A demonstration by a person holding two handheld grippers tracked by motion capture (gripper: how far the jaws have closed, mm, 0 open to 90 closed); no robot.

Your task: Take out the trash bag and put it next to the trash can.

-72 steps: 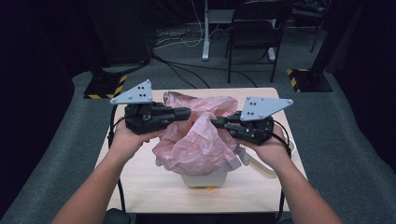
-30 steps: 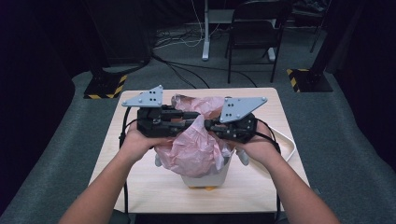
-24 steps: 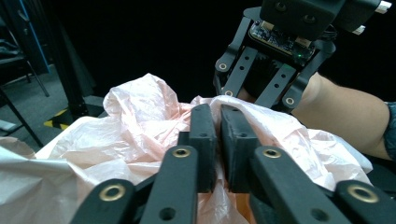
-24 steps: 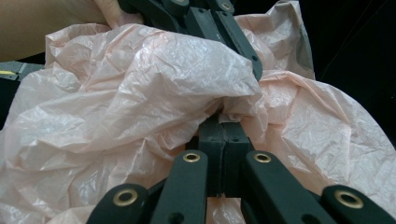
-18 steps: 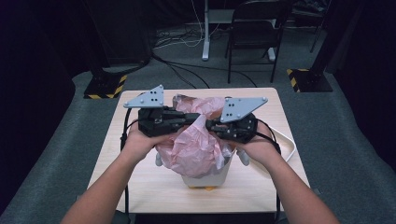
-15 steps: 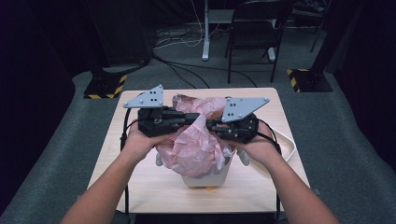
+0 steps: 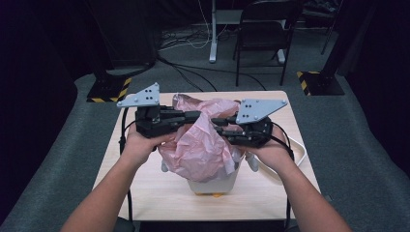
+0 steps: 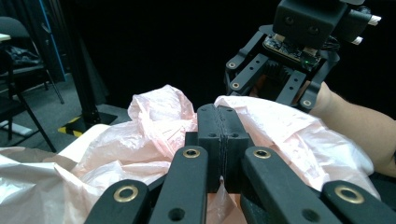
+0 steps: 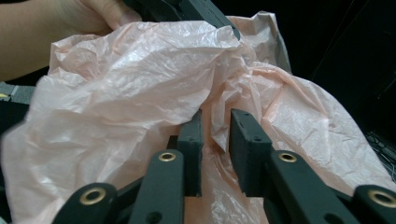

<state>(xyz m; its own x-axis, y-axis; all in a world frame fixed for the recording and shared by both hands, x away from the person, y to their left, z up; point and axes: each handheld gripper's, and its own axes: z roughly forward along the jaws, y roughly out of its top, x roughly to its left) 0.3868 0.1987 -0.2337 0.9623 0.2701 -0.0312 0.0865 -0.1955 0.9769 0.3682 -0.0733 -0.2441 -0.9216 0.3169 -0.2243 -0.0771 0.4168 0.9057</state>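
Pink bag (image 7: 203,145) hides most of the white bin (image 7: 212,182).

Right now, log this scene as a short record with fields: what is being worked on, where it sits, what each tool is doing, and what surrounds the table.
item: pink plastic bag, thin and crumpled
position: draped over a small white bin on the wooden table
left tool: jaws shut on a fold of the bag's film
right tool: jaws have just been opening; a gap shows, with film hanging between the pads
hands: both hold the tools level above the bag, tips facing each other
surroundings: dark chair and cables on the grey floor behind the table
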